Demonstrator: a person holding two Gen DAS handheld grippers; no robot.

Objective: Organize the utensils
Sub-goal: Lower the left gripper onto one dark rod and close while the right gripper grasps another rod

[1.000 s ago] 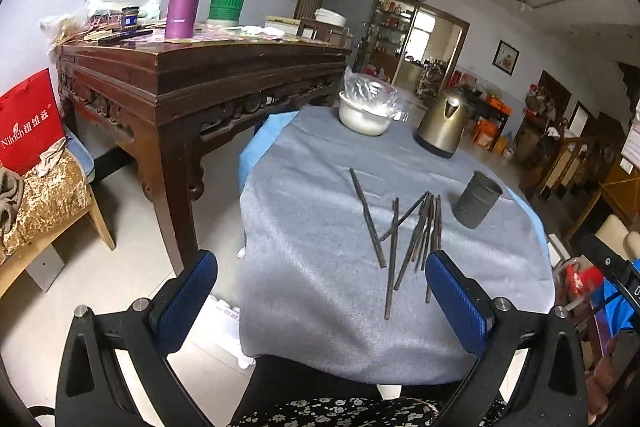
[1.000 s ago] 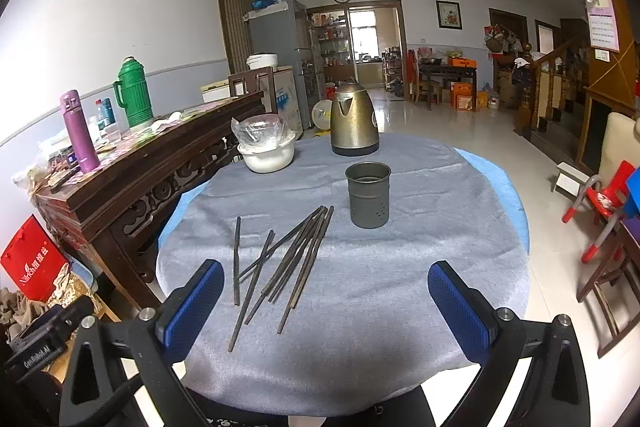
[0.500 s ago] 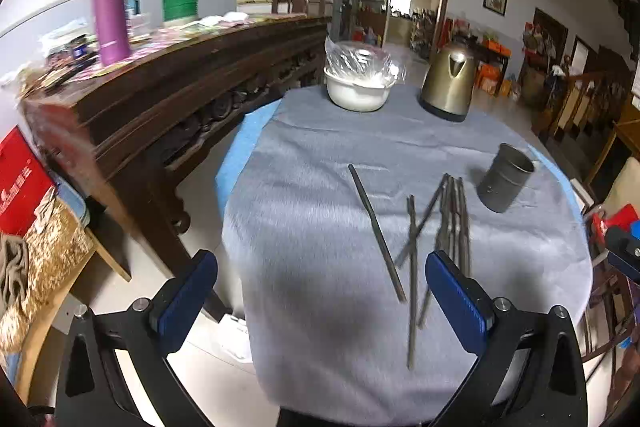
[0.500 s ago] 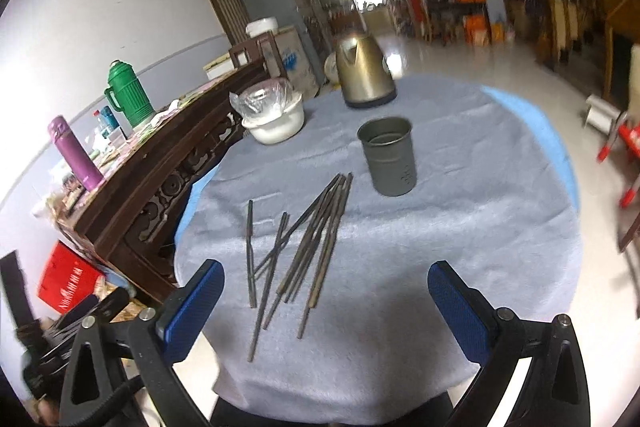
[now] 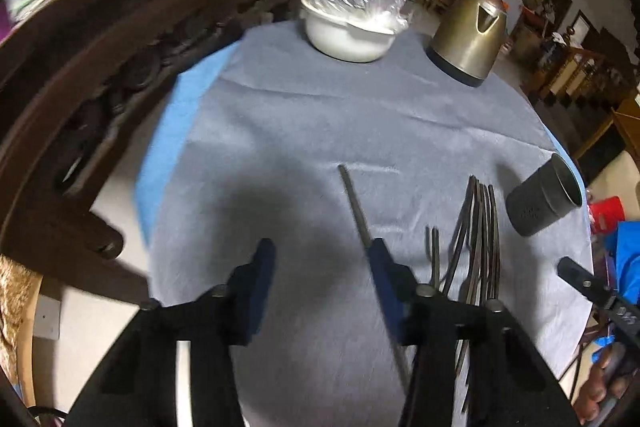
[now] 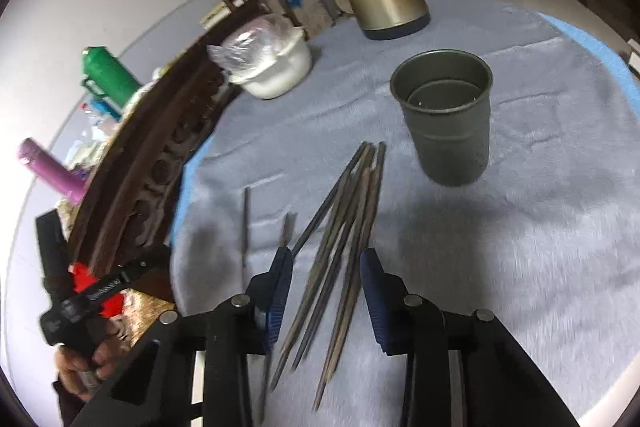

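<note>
Several dark metal chopsticks [image 6: 348,211] lie in a loose bundle on the grey cloth of the round table [image 6: 540,227], just in front of an upright dark metal cup [image 6: 446,123]. My right gripper [image 6: 327,253] hovers over the bundle. Its jaws are closing, with the sticks below and between the blue fingers, untouched by the pads. A single chopstick [image 5: 354,203] lies apart on the left and passes under the right finger of my left gripper [image 5: 322,245]. The left jaws are closing too, with only cloth between them. The bundle [image 5: 476,227] and the cup [image 5: 540,203] lie to its right.
A white bowl under plastic wrap [image 5: 348,39] and a brass-coloured kettle [image 5: 468,39] stand at the far side of the table. A dark carved wooden sideboard [image 5: 100,87] runs along the left, carrying a green flask [image 6: 108,75] and a purple bottle [image 6: 52,171].
Both grippers have dropped and tilted down toward the table, coming close over the chopsticks. Their jaws, wide apart earlier, now stand much narrower.
</note>
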